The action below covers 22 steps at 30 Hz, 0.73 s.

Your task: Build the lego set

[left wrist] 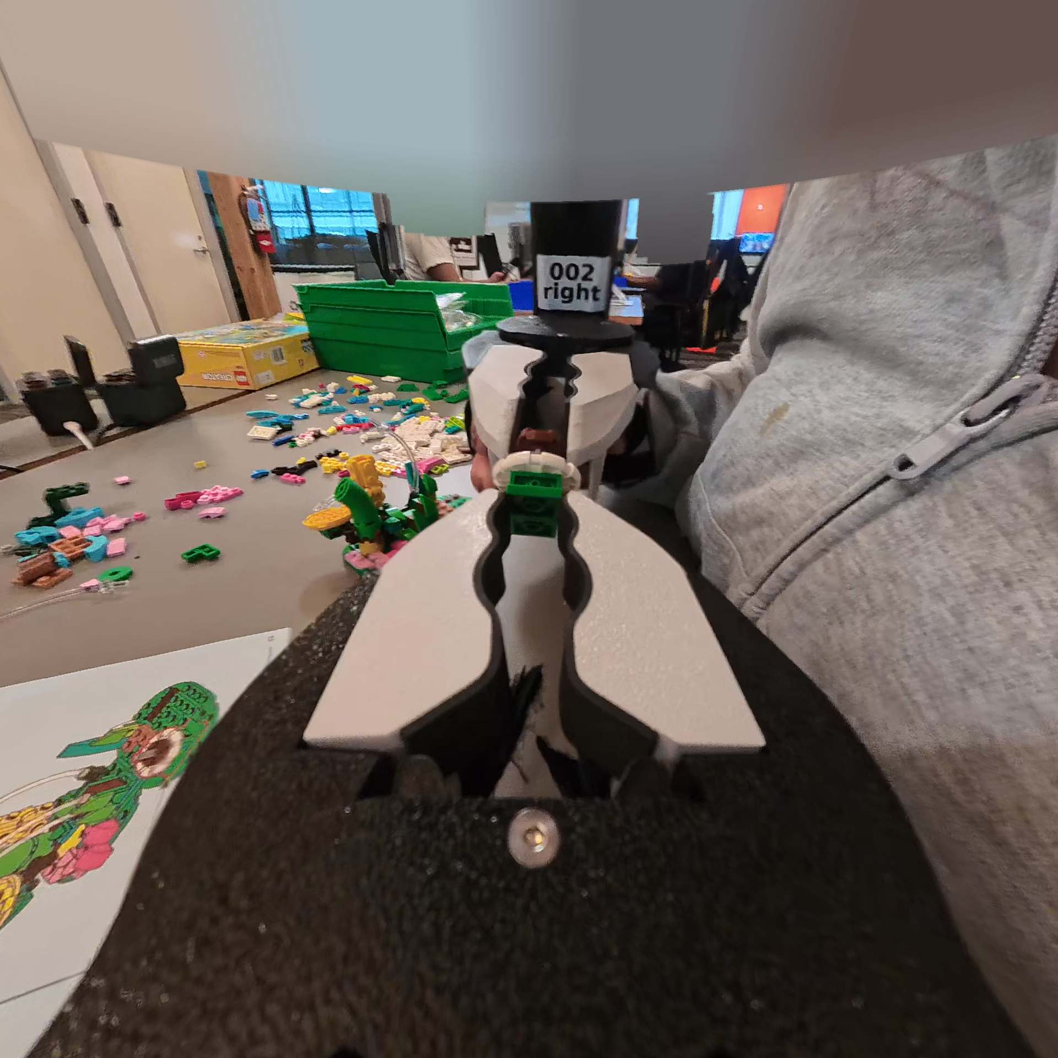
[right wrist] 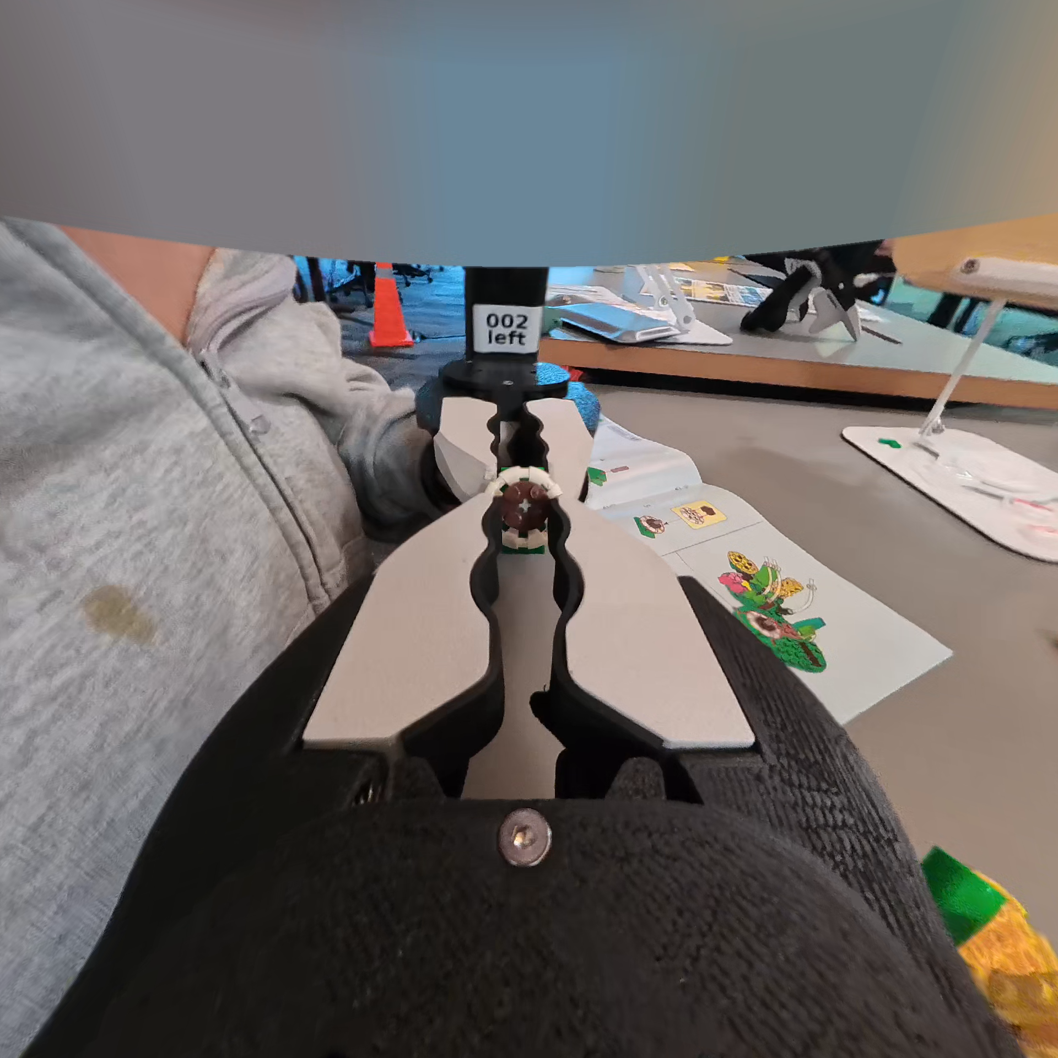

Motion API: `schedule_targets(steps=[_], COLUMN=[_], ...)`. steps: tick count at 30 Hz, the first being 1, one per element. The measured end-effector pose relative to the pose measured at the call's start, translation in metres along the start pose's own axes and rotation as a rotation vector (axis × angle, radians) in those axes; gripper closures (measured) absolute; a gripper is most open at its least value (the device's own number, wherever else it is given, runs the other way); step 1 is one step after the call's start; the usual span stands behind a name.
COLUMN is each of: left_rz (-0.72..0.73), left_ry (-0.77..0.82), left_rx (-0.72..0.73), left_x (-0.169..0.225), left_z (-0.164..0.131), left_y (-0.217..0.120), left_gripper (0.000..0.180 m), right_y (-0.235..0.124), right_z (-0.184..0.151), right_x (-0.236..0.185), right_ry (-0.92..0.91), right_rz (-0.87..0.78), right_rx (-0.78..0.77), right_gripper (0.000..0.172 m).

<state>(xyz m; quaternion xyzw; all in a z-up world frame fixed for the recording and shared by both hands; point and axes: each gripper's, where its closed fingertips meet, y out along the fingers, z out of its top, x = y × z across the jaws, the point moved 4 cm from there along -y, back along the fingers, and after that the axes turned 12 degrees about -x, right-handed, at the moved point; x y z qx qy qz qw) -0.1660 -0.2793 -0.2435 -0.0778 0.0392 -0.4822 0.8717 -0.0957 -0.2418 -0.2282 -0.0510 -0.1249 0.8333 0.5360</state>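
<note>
Both tools raised above table [left wrist: 172, 618], tip to tip, close to grey hoodie [left wrist: 887, 458].

Left tool [left wrist: 533, 506] pinching green brick stack [left wrist: 533, 504], part of small assembly with white ring [left wrist: 535, 462].

Right tool [right wrist: 524, 512] pinching brown round piece [right wrist: 524, 506] on far face of assembly; pad contact partly hidden.

Assembly's long axis runs tool to tool.

Loose bricks [left wrist: 355, 423] and instruction booklet [right wrist: 744, 572] on table below.
</note>
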Motion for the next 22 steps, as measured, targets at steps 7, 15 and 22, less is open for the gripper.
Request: schedule_targets(steps=[7, 15, 22], left_rz=[0.059, 0.020, 0.046], left_ry=[0.000, 0.005, -0.010], left_rx=[0.082, 0.095, 0.115], left_x=[-0.006, -0.003, -0.006], left_z=[0.004, 0.004, 0.004], left_y=[-0.006, -0.005, -0.006], left_gripper=[0.165, 0.165, 0.165], right_y=[0.007, 0.007, 0.011], right_z=[0.011, 0.014, 0.014], right_x=[0.004, 0.002, 0.005], right_ry=[0.188, 0.034, 0.161], right_rz=[-0.101, -0.053, -0.076], right_rx=[-0.009, -0.020, 0.028], right_gripper=[0.158, 0.158, 0.158])
